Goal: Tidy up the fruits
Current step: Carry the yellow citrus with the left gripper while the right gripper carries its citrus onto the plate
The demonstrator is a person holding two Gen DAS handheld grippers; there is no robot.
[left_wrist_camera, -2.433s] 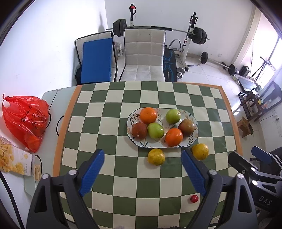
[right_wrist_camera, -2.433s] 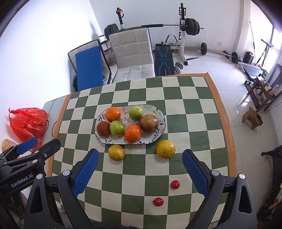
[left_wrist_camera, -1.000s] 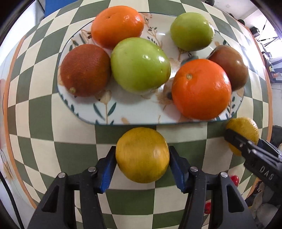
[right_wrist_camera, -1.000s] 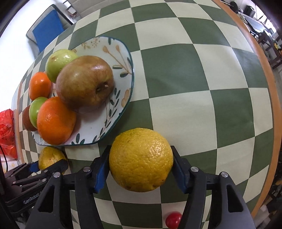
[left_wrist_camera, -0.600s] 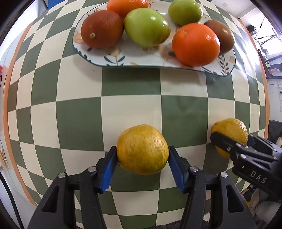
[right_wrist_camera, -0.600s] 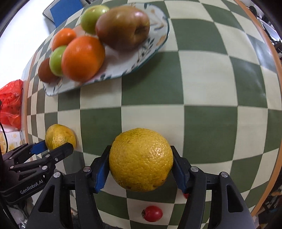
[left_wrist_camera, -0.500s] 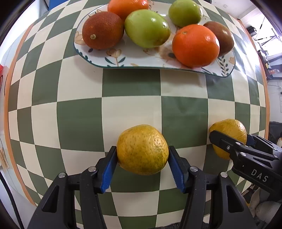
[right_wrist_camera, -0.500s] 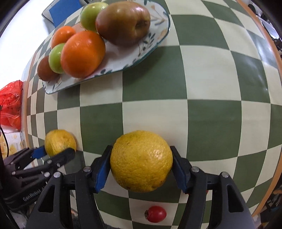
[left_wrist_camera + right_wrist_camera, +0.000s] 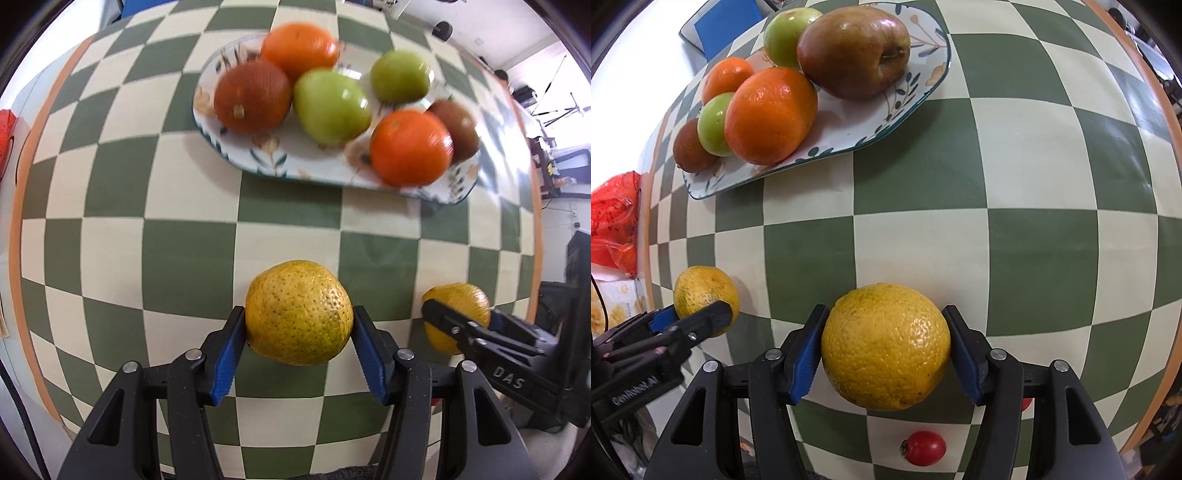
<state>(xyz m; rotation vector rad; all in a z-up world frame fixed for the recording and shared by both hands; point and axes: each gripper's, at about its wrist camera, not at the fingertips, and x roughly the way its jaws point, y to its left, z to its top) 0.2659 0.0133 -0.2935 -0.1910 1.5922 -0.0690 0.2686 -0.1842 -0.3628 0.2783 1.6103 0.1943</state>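
Observation:
My left gripper [image 9: 299,341] is shut on a yellow-green orange [image 9: 298,312], held above the checkered table. My right gripper [image 9: 884,349] is shut on a larger yellow orange [image 9: 885,345]. Each gripper with its fruit also shows in the other view: the right one in the left wrist view [image 9: 456,315], the left one in the right wrist view [image 9: 705,295]. A floral oval plate [image 9: 328,173] further back holds several fruits: two oranges, two green apples, a dark red-brown fruit and a brownish apple [image 9: 853,51].
Two small red cherry tomatoes lie on the near table, one of them [image 9: 923,447] below my right gripper. A red plastic bag [image 9: 613,221] and a snack box lie off the table's left edge. The table's orange border [image 9: 1165,122] runs along the right.
Both grippers have lifted their oranges off the table beside the plate and drawn back toward the near edge. The plate now lies farther away in both views.

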